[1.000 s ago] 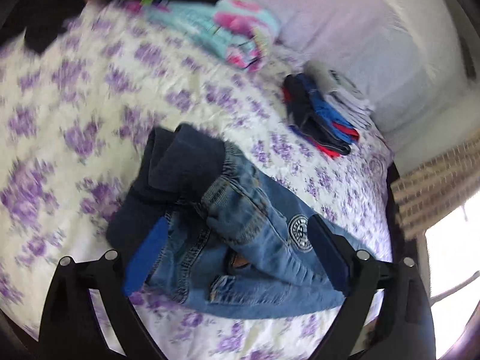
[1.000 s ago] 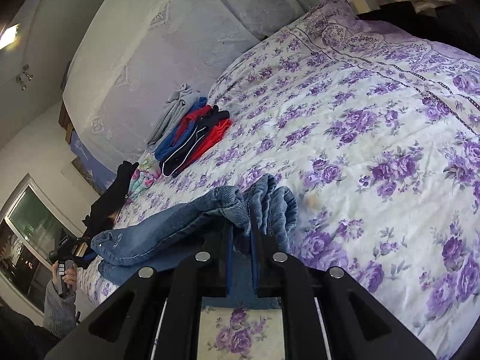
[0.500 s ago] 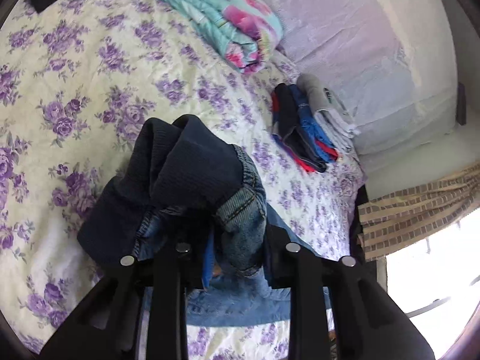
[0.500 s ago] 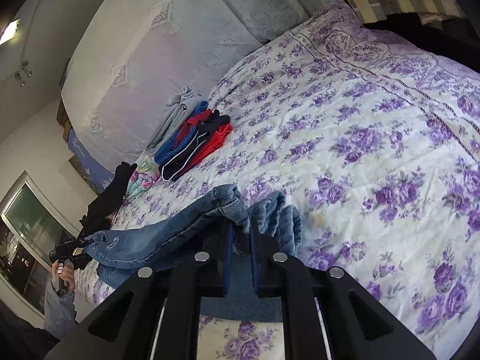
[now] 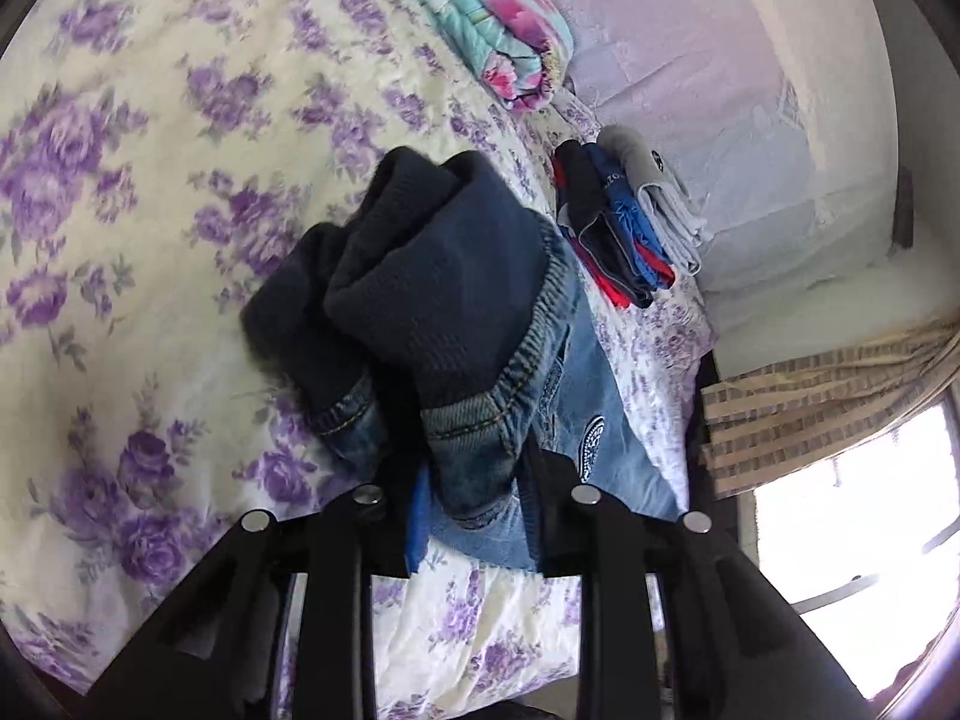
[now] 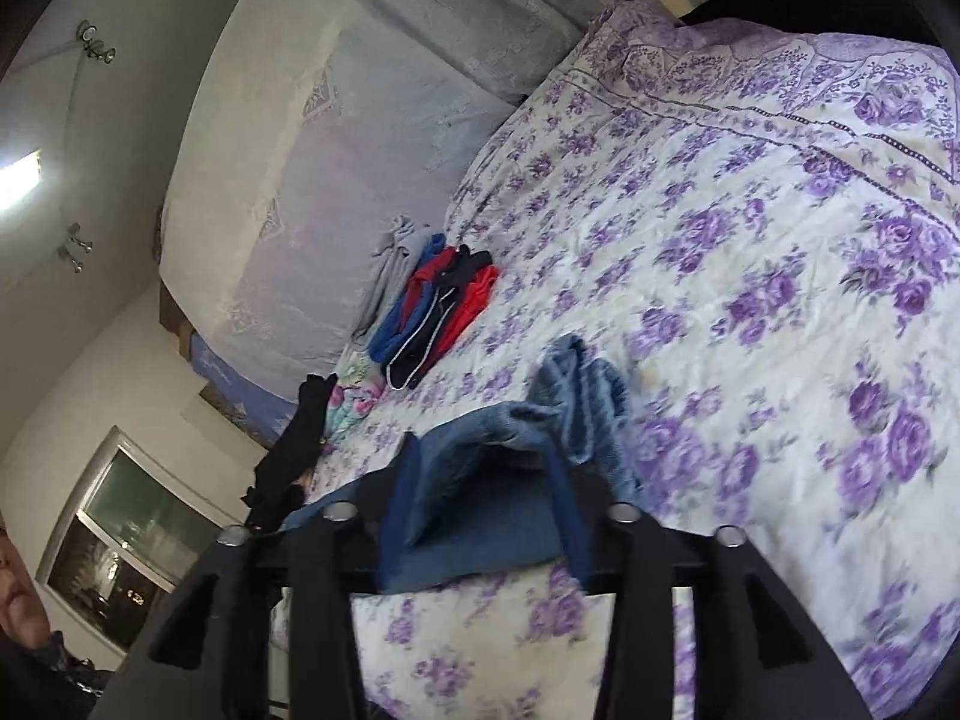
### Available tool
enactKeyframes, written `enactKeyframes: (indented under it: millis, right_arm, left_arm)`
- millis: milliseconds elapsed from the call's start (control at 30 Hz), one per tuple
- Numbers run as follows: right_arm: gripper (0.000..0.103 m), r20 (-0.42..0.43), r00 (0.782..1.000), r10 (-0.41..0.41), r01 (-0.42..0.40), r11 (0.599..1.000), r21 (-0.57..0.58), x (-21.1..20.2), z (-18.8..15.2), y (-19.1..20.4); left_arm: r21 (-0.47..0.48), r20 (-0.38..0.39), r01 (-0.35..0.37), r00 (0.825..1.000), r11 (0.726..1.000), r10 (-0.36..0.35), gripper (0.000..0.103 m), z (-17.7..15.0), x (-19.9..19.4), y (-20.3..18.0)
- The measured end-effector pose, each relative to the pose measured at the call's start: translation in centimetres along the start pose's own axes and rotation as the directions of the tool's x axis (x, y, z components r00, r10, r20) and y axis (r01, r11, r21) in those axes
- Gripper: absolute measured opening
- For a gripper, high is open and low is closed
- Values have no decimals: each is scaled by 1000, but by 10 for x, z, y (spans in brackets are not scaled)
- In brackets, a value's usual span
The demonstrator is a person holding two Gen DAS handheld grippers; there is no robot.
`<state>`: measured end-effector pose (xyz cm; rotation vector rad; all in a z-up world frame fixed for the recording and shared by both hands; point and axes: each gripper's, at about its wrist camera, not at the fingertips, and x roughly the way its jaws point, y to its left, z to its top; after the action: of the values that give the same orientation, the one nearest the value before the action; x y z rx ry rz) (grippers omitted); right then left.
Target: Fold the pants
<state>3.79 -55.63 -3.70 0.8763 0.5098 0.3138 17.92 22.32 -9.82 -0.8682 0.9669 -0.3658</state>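
Note:
Blue jeans [image 5: 576, 414] with a dark navy ribbed waistband lie on the floral bedspread [image 5: 150, 240]. In the left wrist view my left gripper [image 5: 474, 498] is shut on the bunched waistband, which bulges up over the fingers. In the right wrist view the jeans' leg ends [image 6: 582, 396] rest crumpled on the bedspread [image 6: 750, 240]. My right gripper [image 6: 480, 504] is opening there. Denim still lies between its spread blue pads, and they no longer press on it.
A pile of folded red, blue, black and grey clothes [image 5: 618, 228] [image 6: 432, 306] sits near the lace-covered pillows [image 5: 720, 90]. A folded turquoise and pink blanket [image 5: 510, 42] and a black garment [image 6: 300, 432] lie further along. The bed edge, a curtain [image 5: 810, 396] and a window are close by.
My left gripper went from open over the jeans to shut on the waistband and moved closer in. My right gripper, shut on the leg ends before, has spread its jaws and rolled.

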Motion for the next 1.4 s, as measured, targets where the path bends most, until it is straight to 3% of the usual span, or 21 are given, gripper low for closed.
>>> enactKeyframes:
  millis: [100,200,333,467,500,533,567,600,767,967,1100,1200,1267,1333,1400]
  right_arm:
    - [66,3,1000,17,-17,999,47,5,-5,19]
    - [72,-16,1000,-16,19,977,210,23,-8,20]
    - [76,-24,992,-127,125,897,424,48,-11,18]
    - [76,78,988,-133,63,810,582,63,-17,10]
    - [70,98,988,-116,33,793,608,67,-20,5]
    - [57,114,988,-101,8,782,623,74,-24,0]
    - [14,108,989,-100,12,789,614,79,-26,-4]
    - [7,97,990,-106,27,801,598,83,-28,-8]
    - [6,134,988,-74,-26,783,622,78,-53,-28]
    - [6,122,992,-6,-49,896,441,72,4,21]
    - [6,88,995,45,-72,941,330,79,42,52]
    - [6,31,999,23,-31,958,284,75,30,43]
    - [6,-9,1000,-15,17,939,342,65,0,16]
    - [6,-27,999,-46,53,895,442,54,-31,-23]
    - [6,-24,999,-36,43,856,514,50,-52,-48]
  left_arm:
    - [18,-3,-21,1000,1000,21,24,1,-1,-6]
    - [18,-5,-19,1000,1000,20,24,2,0,-3]
    - [20,-10,-8,1000,1000,8,24,2,0,-2]
    - [48,-13,-20,1000,999,20,24,2,0,-3]
    - [50,-16,-15,1000,999,15,24,3,1,-2]
    - [49,-19,-8,1000,999,9,24,3,1,-1]
    - [47,-23,-2,1000,999,3,24,3,1,0]
    - [46,-26,4,1000,999,-2,24,3,1,2]
    - [44,-34,27,999,999,-25,25,1,1,8]
    - [79,16,94,995,992,-95,25,28,-24,-17]
    - [88,102,129,985,988,-138,16,49,-55,-28]
    - [83,87,122,988,989,-129,16,41,-63,-22]
    - [93,53,93,994,991,-98,16,23,-62,-13]
    - [103,2,61,998,993,-62,16,0,-53,-4]
    - [106,-53,53,997,993,-47,16,-18,-39,-2]
